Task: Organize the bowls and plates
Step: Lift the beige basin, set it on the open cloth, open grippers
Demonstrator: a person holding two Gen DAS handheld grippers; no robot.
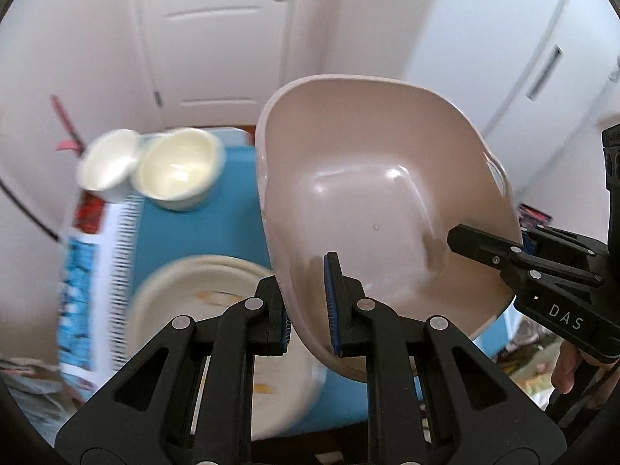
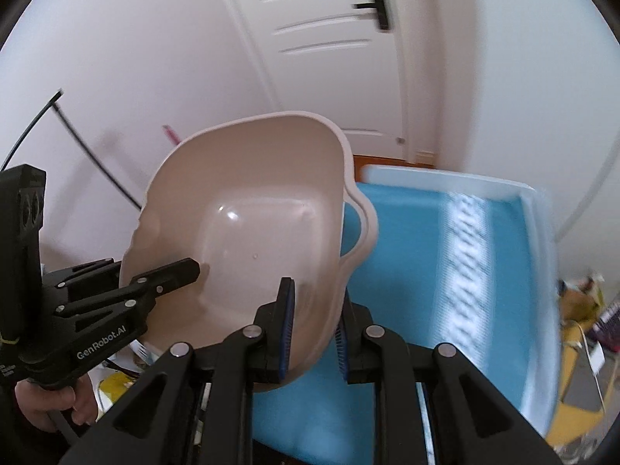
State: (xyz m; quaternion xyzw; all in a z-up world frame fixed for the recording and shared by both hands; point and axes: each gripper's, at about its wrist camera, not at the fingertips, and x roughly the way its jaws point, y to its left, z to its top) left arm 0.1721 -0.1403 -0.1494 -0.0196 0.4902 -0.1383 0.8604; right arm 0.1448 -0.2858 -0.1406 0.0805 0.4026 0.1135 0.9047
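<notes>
Left wrist view: a beige plastic basin (image 1: 372, 193) is lifted and tilted, its empty hollow turned toward the camera.
Left gripper (image 1: 312, 306): jaws narrow, pads clamped on the basin's near rim wall, one pad inside and one outside.
Right gripper (image 2: 312, 327): likewise pinched on the rim at the opposite side; in the left view it enters from the right, one finger (image 1: 480, 246) reaching inside the basin.
Handling: thin moulded plastic, probably light and somewhat flexible; the glossy wall with a droplet looks slippery, so a rim pinch may twist or slide.
Best hold: the rolled rim, or the cut-out handle (image 2: 358, 228) beyond the right gripper.
Below left gripper: stained plates (image 1: 201, 294) on a blue tray (image 1: 217, 224); beyond them, two cream bowls (image 1: 155, 166).
</notes>
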